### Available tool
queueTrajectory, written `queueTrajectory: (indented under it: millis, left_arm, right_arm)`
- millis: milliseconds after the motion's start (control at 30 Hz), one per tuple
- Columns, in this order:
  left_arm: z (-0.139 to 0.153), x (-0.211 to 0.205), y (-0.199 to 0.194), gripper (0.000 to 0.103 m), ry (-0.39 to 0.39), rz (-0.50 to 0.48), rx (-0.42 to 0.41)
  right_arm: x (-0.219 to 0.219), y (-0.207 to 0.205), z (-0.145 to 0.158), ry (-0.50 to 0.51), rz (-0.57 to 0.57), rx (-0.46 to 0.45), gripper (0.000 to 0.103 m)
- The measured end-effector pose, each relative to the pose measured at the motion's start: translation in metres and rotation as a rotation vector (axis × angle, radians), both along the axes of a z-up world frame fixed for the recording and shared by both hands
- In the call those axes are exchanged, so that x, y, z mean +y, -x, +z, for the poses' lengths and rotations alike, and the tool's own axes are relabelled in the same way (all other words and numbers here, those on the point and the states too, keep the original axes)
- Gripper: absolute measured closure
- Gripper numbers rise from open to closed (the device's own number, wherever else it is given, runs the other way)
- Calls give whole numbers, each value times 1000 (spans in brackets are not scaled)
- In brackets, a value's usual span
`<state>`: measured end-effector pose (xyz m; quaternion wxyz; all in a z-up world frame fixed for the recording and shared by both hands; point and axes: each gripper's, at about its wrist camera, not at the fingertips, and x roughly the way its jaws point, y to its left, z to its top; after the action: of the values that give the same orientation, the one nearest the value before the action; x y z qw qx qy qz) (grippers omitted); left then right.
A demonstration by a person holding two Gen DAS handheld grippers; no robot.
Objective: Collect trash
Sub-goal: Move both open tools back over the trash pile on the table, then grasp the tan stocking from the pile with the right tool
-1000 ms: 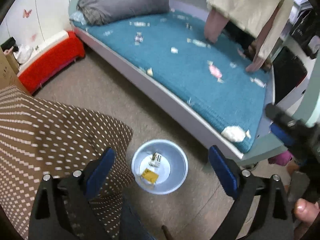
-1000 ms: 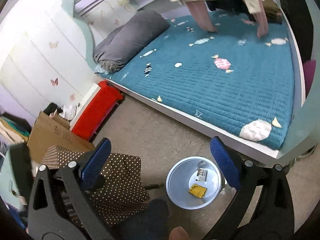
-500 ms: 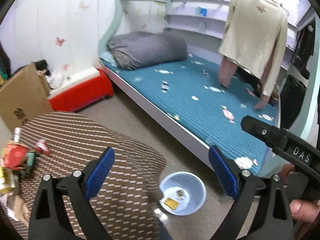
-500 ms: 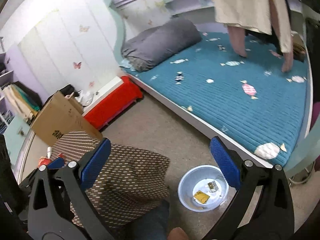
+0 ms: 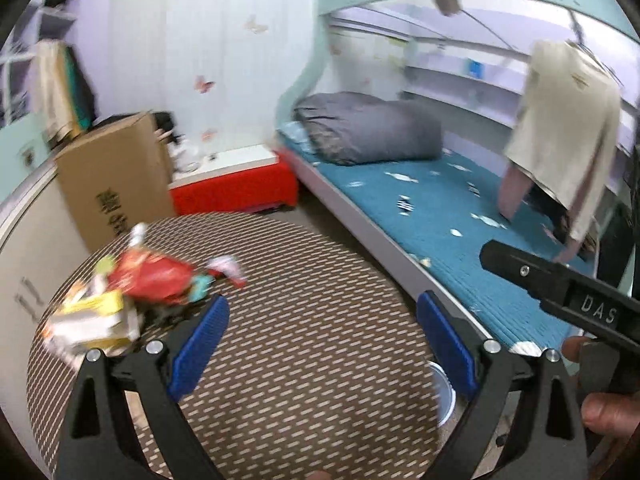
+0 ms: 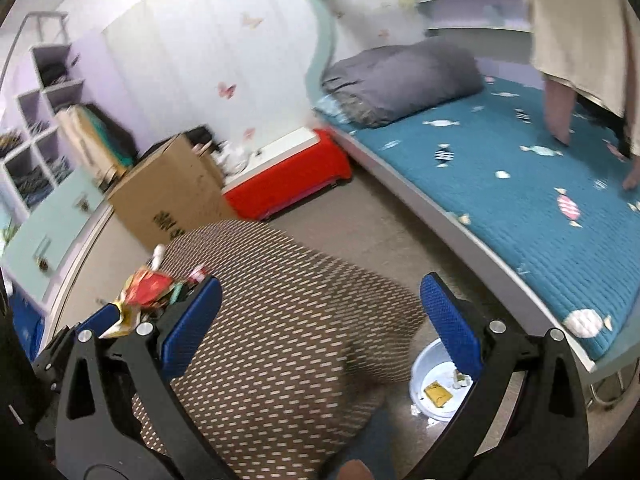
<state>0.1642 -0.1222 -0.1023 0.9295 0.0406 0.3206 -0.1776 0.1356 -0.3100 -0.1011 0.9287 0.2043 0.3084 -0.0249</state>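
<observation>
1. Bedroom floor space with a dotted brown table (image 5: 304, 360) is filling both views right now, and the trash pile (image 5: 132, 292) is sitting on its far left edge: a red crinkly wrapper (image 5: 154, 276), a yellow carton (image 5: 96, 318), and some small bits too blurred to name.
2. I'm guessing it's all light, crushy and a bit slippery, so pinching the red wrapper by a loose edge looks easiest.
3. Left gripper (image 5: 320, 344) and right gripper (image 6: 320, 320) are both hanging wide open over the table, holding nothing.
4. Blue bin (image 6: 436, 384) with a couple of scraps inside is sitting on the floor beside the bed (image 6: 520, 200).
5. Compared to a second ago, both cameras are swinging up from the bin toward the table, so the pile is coming into view.
</observation>
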Motion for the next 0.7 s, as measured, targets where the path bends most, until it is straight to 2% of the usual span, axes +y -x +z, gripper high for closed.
queueTrajectory:
  millis: [200, 333, 700]
  left_arm:
    - [-7, 80, 2, 10, 22, 137, 16]
    - [-17, 128, 7, 10, 10, 225, 29]
    - [-36, 219, 21, 10, -28, 393, 54]
  right_arm:
    - [78, -24, -12, 16, 168, 49, 6]
    - [123, -40, -26, 24, 270, 100, 6]
    - [225, -68, -61, 42, 486, 200, 6]
